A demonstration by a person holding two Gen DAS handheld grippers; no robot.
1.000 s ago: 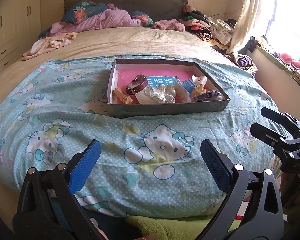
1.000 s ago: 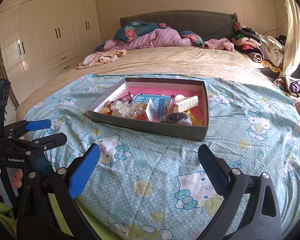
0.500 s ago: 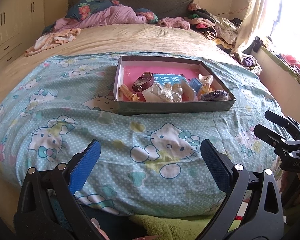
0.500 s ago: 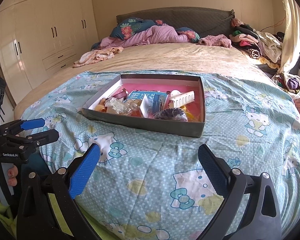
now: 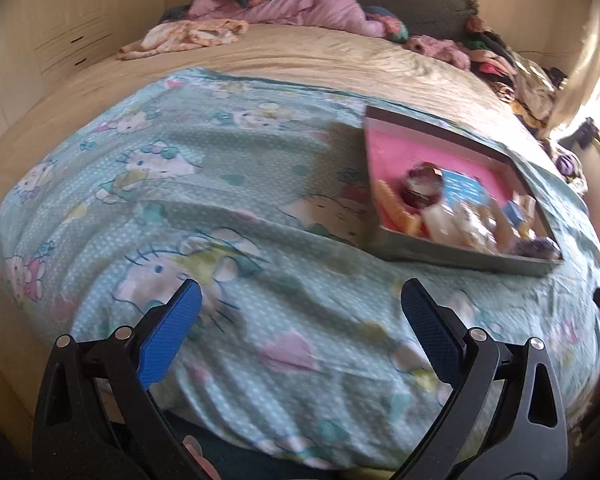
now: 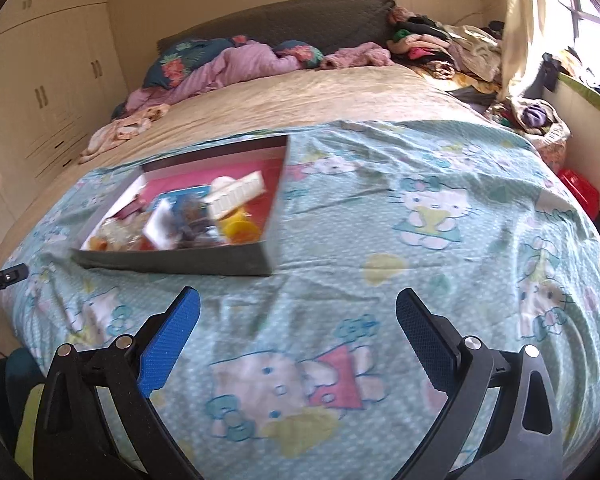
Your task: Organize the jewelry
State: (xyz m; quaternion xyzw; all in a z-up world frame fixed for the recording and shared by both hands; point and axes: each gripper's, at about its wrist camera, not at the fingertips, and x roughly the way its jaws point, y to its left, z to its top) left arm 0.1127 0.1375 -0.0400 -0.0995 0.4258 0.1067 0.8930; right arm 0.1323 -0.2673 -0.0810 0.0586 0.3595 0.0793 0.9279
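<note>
A grey shallow box with a pink floor (image 5: 440,144) lies on the blue cartoon-cat sheet, holding several jumbled jewelry pieces: a dark red watch (image 5: 422,184), a blue card (image 5: 466,188), an orange piece (image 5: 396,204). It also shows in the right wrist view (image 6: 180,266), with a white comb-like piece (image 6: 238,194) and a yellow item (image 6: 240,230). My left gripper (image 5: 300,324) is open and empty, short of the box and to its left. My right gripper (image 6: 298,324) is open and empty, short of the box and to its right.
The blue sheet (image 6: 420,216) covers the near half of a beige bed (image 6: 320,96). Pillows and a purple blanket (image 6: 228,68) lie by the headboard, and a pile of clothes (image 6: 440,44) at the far right. White wardrobes (image 6: 40,88) stand left, a window right.
Both grippers have moved forward over the bed and swung apart: the box now sits right in the left view and left in the right view. Both stay open. Frames are motion-blurred.
</note>
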